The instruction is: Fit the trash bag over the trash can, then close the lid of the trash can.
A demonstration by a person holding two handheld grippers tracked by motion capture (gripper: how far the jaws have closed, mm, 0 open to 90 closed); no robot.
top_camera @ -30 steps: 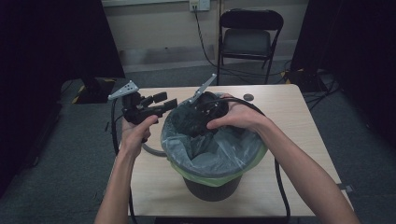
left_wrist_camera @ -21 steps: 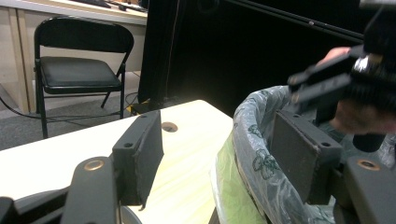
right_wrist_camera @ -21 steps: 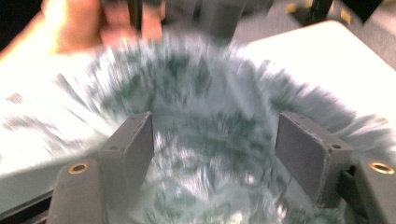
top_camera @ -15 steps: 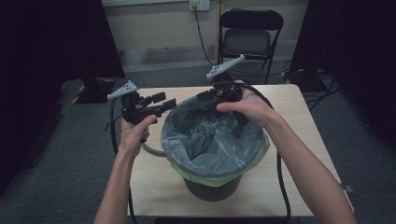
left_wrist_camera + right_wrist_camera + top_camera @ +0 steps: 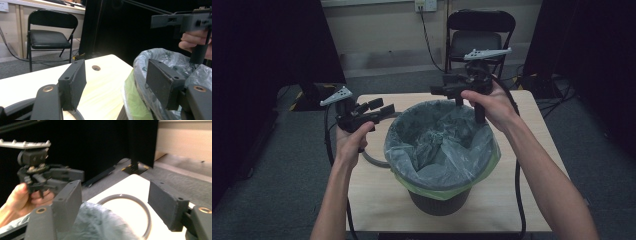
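Note:
A dark bin (image 5: 439, 202) lined with a pale grey-green bag (image 5: 437, 150) stands on the wooden table (image 5: 377, 200). My left gripper (image 5: 379, 107) hovers just left of the bin's rim, open, pointing toward the bin. In the left gripper view its jaws (image 5: 117, 85) stand wide, with the bag's edge (image 5: 140, 75) seen between them, untouched. My right gripper (image 5: 438, 90) is held up over the bin's far rim, pointing left, open and empty. In the right gripper view its jaws (image 5: 117, 205) frame the bag (image 5: 100, 225) below and the left gripper (image 5: 72, 173) beyond.
A grey cable loop (image 5: 372, 160) lies on the table left of the bin. A black folding chair (image 5: 479, 35) stands behind the table's far edge. The table has a small round hole (image 5: 96, 67) near its far side. Dark curtains stand on both sides.
My right gripper has lifted out of the bin's bag and moved up and away to above the far rim. The left gripper has stayed where it was.

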